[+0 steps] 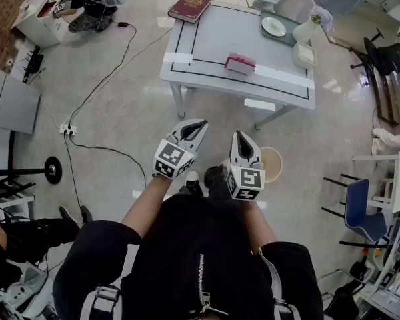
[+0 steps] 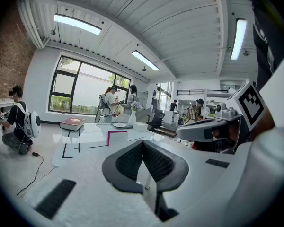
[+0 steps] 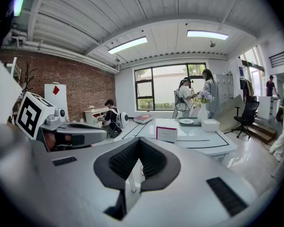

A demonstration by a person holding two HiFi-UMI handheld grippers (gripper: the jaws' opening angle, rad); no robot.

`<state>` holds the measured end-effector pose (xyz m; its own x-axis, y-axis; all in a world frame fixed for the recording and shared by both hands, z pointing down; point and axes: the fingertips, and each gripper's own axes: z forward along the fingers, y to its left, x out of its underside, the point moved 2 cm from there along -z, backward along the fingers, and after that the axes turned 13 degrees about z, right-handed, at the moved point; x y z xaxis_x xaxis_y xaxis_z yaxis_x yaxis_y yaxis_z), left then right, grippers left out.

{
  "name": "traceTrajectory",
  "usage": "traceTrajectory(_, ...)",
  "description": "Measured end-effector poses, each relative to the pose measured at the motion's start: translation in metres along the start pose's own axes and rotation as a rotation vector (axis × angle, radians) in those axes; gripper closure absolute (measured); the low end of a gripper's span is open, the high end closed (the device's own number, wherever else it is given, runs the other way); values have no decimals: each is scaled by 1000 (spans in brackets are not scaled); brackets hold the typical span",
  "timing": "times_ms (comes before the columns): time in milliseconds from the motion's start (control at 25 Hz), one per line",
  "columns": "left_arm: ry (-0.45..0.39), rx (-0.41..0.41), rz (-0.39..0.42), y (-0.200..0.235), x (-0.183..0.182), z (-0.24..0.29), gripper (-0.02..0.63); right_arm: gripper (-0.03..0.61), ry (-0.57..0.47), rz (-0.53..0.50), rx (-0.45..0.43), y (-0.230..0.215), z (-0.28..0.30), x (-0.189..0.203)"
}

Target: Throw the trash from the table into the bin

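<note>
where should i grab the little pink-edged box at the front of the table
Probably its top edge, from above. The pink-edged box stands upright by the table's near edge, with its broad face toward the person, so its thin front-to-back depth is the easy span to pinch.

The left gripper (image 1: 199,125) and right gripper (image 1: 241,137) hover before the table (image 1: 213,45), apparently a bin (image 1: 273,165) nearby.

No words I can read anywhere. The red book (image 1: 189,6) shows only a gold blur, and the print on the card (image 1: 240,63) on the table (image 1: 213,45) is too small. The cubes on the left gripper (image 1: 199,127) and right gripper (image 1: 241,139) carry black-and-white squares, no letters.
</note>
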<state>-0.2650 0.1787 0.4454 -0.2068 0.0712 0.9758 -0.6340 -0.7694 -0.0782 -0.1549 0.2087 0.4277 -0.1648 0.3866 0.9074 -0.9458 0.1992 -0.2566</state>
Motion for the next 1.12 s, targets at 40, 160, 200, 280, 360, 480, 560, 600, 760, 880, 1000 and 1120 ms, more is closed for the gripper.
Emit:
traceTrajectory(40, 2, 1, 0, -1, 1, 0, 606, 571, 2, 0, 1, 0, 0, 1)
traceTrajectory(160, 4, 2, 1, -1, 1, 1, 606, 571, -3, 5, -5, 0, 0, 1)
traceTrajectory(200, 4, 2, 2, 0, 1, 1, 606, 571, -9, 9, -15, 1, 1, 0)
traceTrajectory(280, 3, 1, 2, 0, 1, 2, 606, 571, -17, 16, -38, 4, 0, -1)
traceTrajectory(360, 1, 2, 2, -2, 0, 2, 606, 571, -19, 20, -52, 6, -1, 0)
traceTrajectory(480, -7, 4, 5, -3, -3, 4, 606, 571, -23, 23, -56, 6, -1, 0)
traceTrajectory(560, -12, 6, 8, -4, -6, 6, 606, 571, -23, 21, -59, 6, 0, 1)
traceTrajectory(600, -12, 8, 10, -5, -6, 8, 606, 571, -22, 20, -59, 5, 0, 1)
traceTrajectory(760, -6, 23, 16, -8, -9, 20, 606, 571, -14, 36, -52, -6, 3, 2)
traceTrajectory(880, 2, 37, 19, -7, -11, 35, 606, 571, -1, 52, -40, -20, 8, -1)
traceTrajectory(1000, 11, 45, 21, -6, -13, 52, 606, 571, 9, 60, -37, -35, 17, -5)
traceTrajectory(1120, 22, 51, 20, -1, -13, 69, 606, 571, 15, 66, -37, -50, 30, -12)
